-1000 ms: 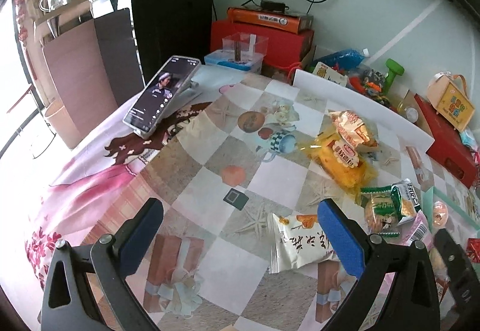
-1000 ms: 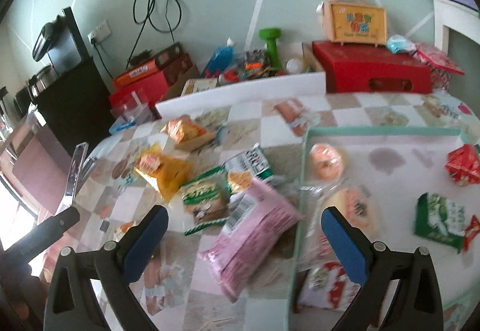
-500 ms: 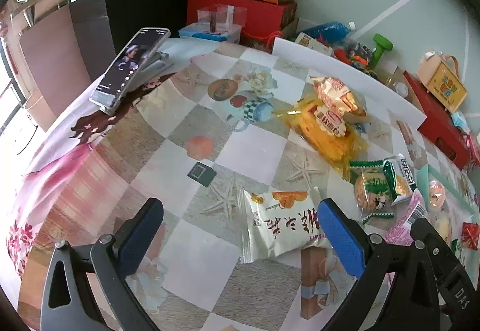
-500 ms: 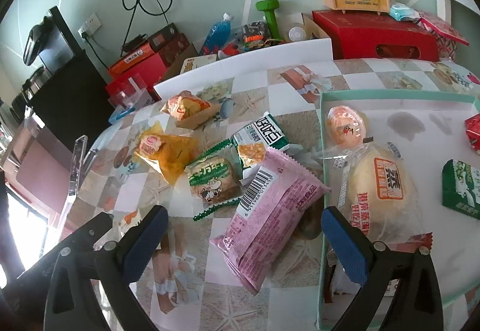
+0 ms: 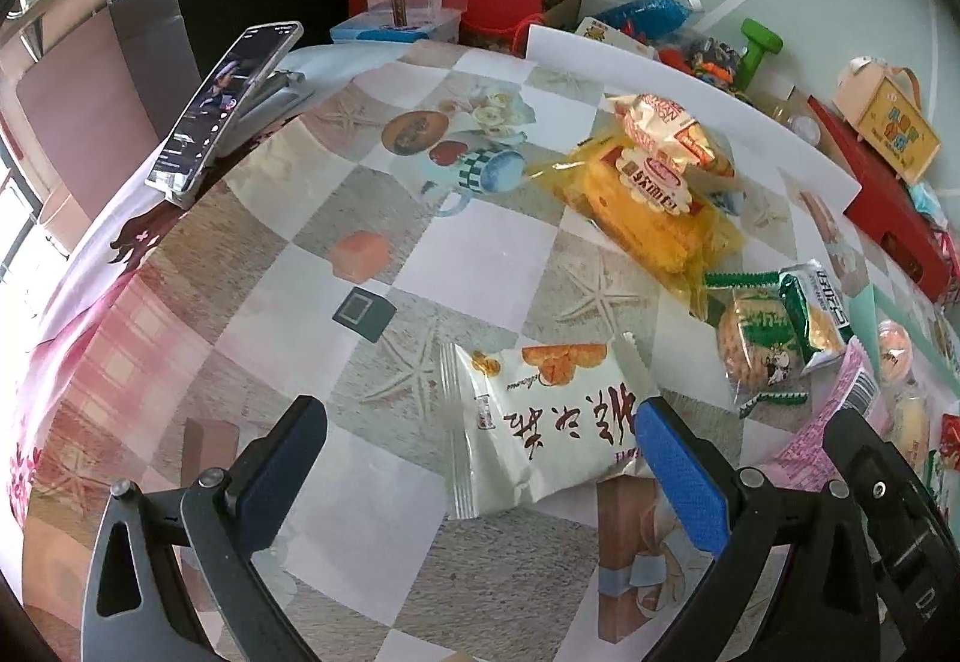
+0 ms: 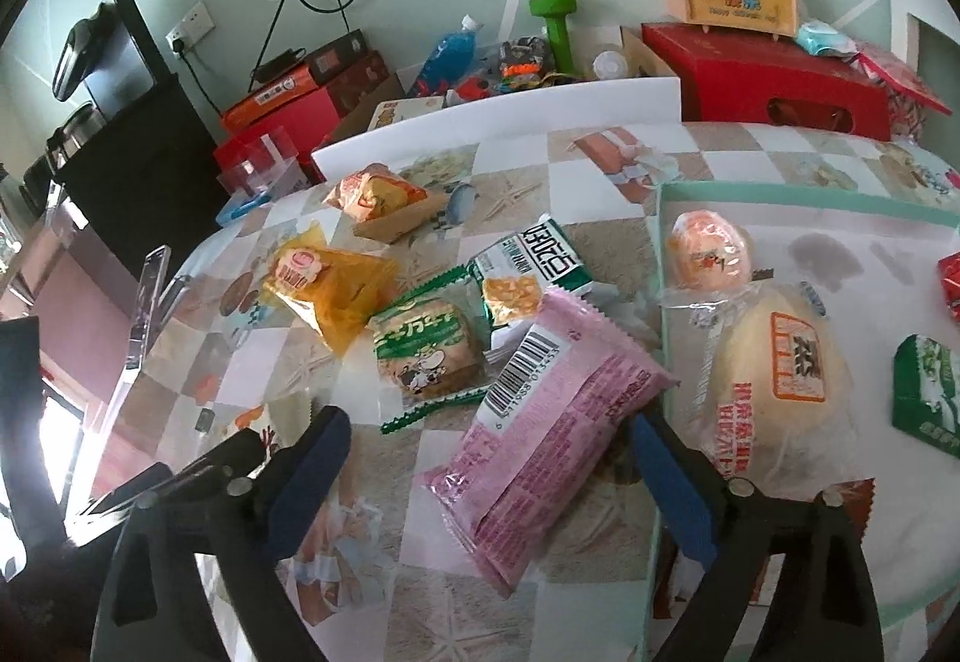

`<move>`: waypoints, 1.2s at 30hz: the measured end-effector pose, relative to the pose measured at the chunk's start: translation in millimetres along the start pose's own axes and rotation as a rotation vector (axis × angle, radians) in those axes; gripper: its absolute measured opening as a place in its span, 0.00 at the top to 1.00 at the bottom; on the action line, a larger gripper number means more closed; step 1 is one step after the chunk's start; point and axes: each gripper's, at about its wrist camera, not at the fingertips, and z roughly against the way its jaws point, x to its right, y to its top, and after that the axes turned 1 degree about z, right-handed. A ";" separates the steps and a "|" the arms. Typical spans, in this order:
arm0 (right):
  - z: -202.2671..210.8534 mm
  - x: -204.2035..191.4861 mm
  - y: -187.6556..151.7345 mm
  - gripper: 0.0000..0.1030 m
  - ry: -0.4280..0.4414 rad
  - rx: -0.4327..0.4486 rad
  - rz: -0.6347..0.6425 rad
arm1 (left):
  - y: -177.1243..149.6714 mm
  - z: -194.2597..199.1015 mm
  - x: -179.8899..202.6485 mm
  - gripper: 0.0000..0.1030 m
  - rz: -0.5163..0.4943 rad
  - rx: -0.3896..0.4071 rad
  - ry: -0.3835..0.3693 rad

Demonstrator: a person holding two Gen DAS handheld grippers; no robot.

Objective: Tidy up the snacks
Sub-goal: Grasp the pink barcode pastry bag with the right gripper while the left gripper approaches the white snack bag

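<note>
Risk at left: white snack packet (image 5: 540,422) likely to skid or crumple, lying slack toward the 3 o'clock pad of the left gripper (image 5: 480,458), jaws wide, nothing gripped. Glossy, puffy, orange print along the top edge, flat on the checked tablecloth (image 5: 480,266).

Risk at right: pink wrapper (image 6: 549,428) may slip, pinched at one end only. Lies diagonal between the closing jaws of the right gripper (image 6: 486,473), pads not yet pressing, barcode up, top corner reaching the mint tray (image 6: 780,194) at 2 o'clock.

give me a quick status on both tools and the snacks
Left tool open over white packet. Right tool closing around pink packet, no grip yet. Tray rim beside it.
</note>
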 end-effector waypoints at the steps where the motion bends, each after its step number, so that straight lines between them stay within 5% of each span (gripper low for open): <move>1: -0.6 -0.1 0.1 0.12 0.003 -0.003 0.001 | 0.1 -0.4 0.4 0.01 -0.001 -0.001 0.001; 8: -4.7 4.7 1.1 0.21 -0.034 0.010 -0.010 | -0.3 -6.8 4.0 0.01 -0.011 -0.015 0.000; 22: -13.9 -1.5 0.5 0.22 -0.082 0.026 0.053 | -1.6 -22.8 15.6 0.01 -0.018 -0.043 -0.024; 33: -20.8 -6.2 0.7 0.26 -0.138 0.035 0.109 | -4.1 -27.9 21.5 0.00 -0.054 -0.029 0.026; 36: -21.8 -8.0 -0.8 0.34 -0.163 0.026 0.138 | -5.0 -27.6 20.8 0.00 -0.051 -0.023 0.026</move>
